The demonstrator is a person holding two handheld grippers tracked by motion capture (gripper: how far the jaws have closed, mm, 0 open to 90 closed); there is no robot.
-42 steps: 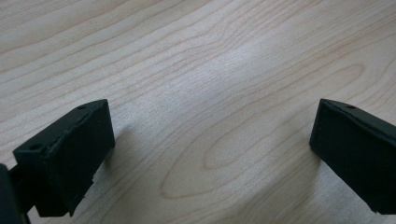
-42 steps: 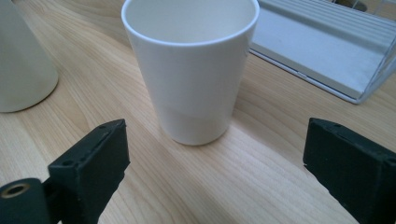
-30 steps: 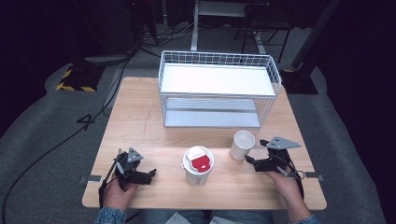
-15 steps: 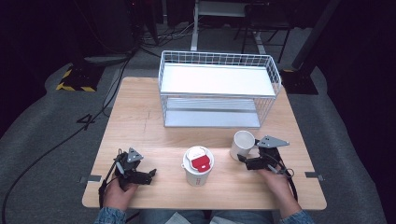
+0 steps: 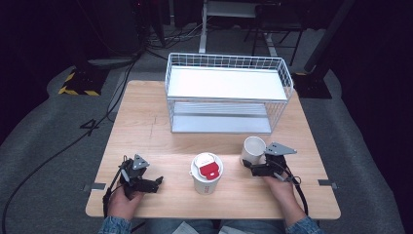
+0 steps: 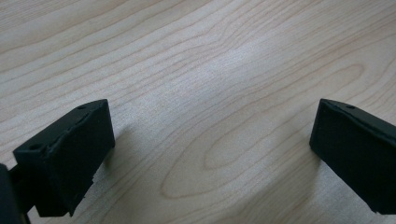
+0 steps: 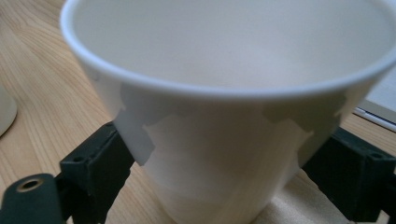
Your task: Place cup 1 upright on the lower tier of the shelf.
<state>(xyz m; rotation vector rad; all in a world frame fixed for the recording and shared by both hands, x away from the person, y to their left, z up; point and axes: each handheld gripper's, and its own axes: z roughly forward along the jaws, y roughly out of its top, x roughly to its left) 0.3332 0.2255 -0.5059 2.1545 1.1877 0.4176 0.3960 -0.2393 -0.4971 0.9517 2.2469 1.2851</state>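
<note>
On table, right hand-held gripper [image 5: 254, 168] clasps white cup [image 5: 253, 147].

Left gripper [image 5: 157, 183] rests low with jaws wide apart; right gripper [image 5: 249, 166] jaws have just been closing.

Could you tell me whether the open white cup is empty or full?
Empty: the white cup shows a bare inner wall and bottom.

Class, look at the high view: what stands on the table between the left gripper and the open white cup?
A lidded cup with a red label stands between the left gripper and the open white cup, seen in the high view.
</note>
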